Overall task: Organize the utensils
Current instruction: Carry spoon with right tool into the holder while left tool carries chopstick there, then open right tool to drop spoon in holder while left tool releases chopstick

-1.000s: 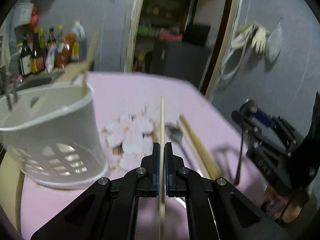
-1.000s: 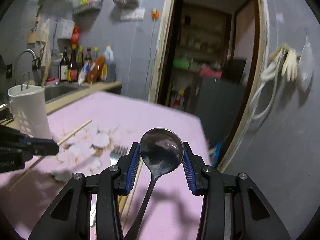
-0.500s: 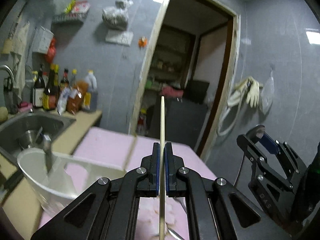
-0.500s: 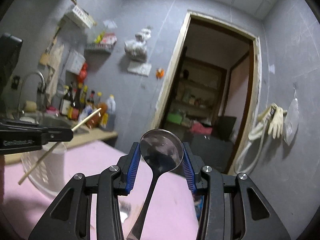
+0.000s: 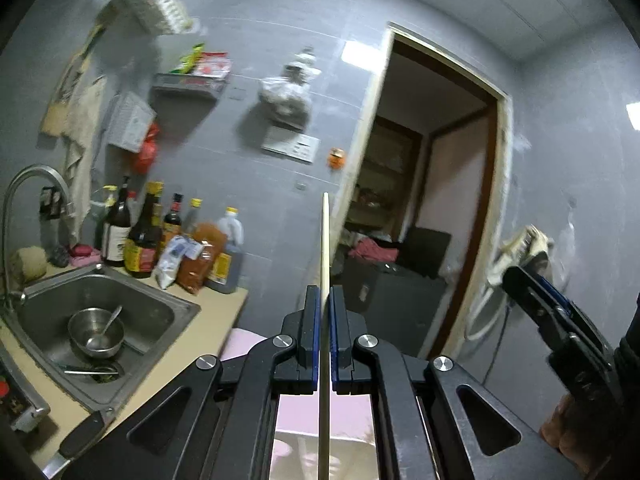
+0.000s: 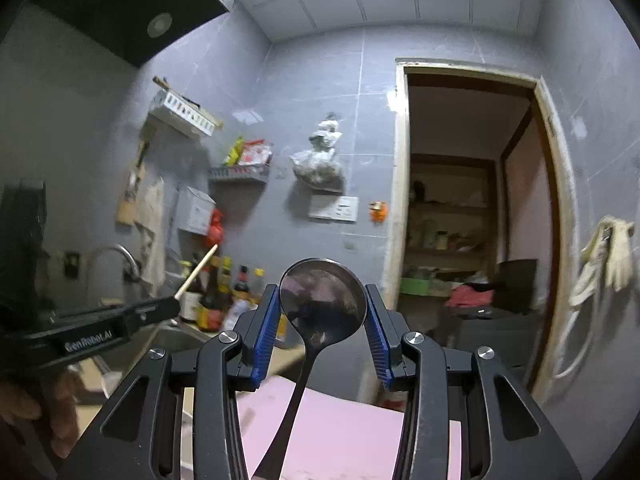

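My left gripper [image 5: 325, 300] is shut on a single wooden chopstick [image 5: 325, 248] that stands upright between the pads and points at the wall. It also shows in the right wrist view [image 6: 176, 306] at the left, with the chopstick tip [image 6: 200, 268] slanting up. My right gripper [image 6: 322, 312] is shut on a dark metal spoon [image 6: 322, 300], bowl up between the blue pads, handle hanging down. The right gripper shows at the right edge of the left wrist view [image 5: 552, 312]. Both grippers are raised high above the pink table [image 6: 340, 424]. The white utensil holder's rim [image 5: 348, 440] peeks out below the left gripper.
A steel sink [image 5: 100, 320] with a bowl and a faucet [image 5: 24, 184] lies at the left. Sauce bottles [image 5: 148, 236] stand on the counter behind it. An open doorway [image 6: 472, 220] is at the right. Gloves [image 6: 612, 248] hang on the right wall.
Both grippers have lifted and tilted upward from the table. The views now face the wall and ceiling. The holder and the utensils left on the table have dropped out of sight.
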A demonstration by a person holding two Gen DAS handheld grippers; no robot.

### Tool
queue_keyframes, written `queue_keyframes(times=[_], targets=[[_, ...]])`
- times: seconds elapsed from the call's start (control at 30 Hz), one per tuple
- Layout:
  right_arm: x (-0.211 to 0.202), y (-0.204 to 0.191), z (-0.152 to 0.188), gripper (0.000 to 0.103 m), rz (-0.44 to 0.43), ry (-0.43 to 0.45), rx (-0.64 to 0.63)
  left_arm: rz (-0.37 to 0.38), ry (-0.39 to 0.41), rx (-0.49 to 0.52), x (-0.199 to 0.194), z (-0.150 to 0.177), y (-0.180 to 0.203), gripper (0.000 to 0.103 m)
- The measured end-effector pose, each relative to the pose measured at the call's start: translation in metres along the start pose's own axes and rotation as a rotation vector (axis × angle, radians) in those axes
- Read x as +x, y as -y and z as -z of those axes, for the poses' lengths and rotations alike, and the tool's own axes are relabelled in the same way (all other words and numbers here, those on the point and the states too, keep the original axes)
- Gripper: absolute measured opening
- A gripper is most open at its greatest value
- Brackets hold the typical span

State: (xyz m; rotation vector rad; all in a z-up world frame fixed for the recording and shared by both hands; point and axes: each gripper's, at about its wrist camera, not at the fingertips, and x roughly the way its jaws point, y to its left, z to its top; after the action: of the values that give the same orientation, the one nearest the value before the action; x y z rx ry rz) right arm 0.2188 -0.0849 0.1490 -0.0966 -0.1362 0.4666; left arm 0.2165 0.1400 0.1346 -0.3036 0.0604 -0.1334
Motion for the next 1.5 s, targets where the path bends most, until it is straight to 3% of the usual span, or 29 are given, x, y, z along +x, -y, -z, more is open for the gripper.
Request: queue_keyframes(times=[0.2, 0.4, 0.87, 1.5], targets=[[0.023, -0.015, 0.006, 0.038, -0.082, -0.022, 0.07, -0.066, 0.032, -0.089, 0.0, 0.004, -0.04, 0.002], [0.039, -0.036, 0.022, 0.038, -0.113, -0.042, 0.034, -0.096, 0.035, -0.089, 0.004, 0.014, -0.054, 0.002], [0.047, -0.068, 0.069, 0.039, -0.134, -0.109, -0.13, -0.153, 0.007, -0.038, 0.019, 0.053, -0.052, 0.002], [0.039, -0.073, 0.102, 0.039, -0.169, -0.245, -0.154, -0.196, -0.128, -0.03, 0.001, 0.075, -0.046, 0.003]])
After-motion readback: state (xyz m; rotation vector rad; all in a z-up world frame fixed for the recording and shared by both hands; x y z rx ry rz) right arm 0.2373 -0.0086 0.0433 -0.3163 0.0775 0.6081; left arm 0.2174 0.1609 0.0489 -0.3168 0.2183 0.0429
